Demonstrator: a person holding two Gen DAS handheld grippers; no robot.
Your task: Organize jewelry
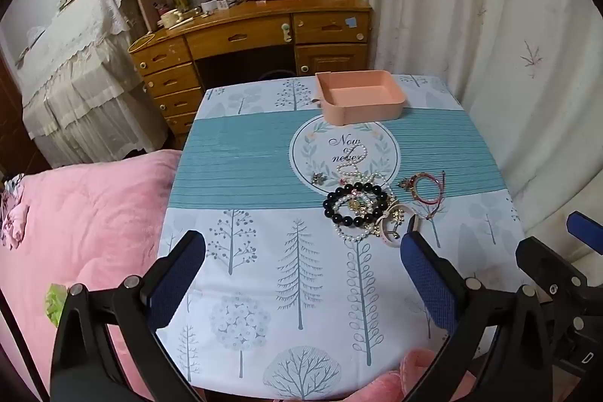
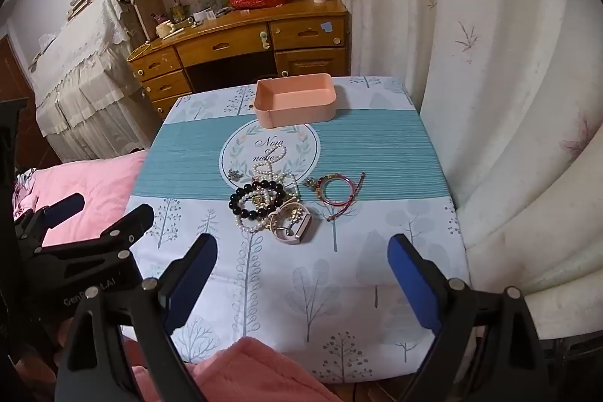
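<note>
Right wrist: one pink tray (image 2: 294,100), maybe six tangled bracelets (image 2: 264,202); both grippers (image 2: 301,270) spread.

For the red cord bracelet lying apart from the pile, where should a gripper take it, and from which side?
Grip the red cord bracelet on its right arc, coming down from above with the right gripper, one finger inside the loop and one outside. It lies flat on the tablecloth, and that side faces away from the jewelry pile, so probably nothing else snags.

Jewelry pile (image 1: 360,210) too tangled to tell pieces apart; tray (image 1: 360,97) covers pt of tablecloth medallion (image 1: 345,153).
</note>
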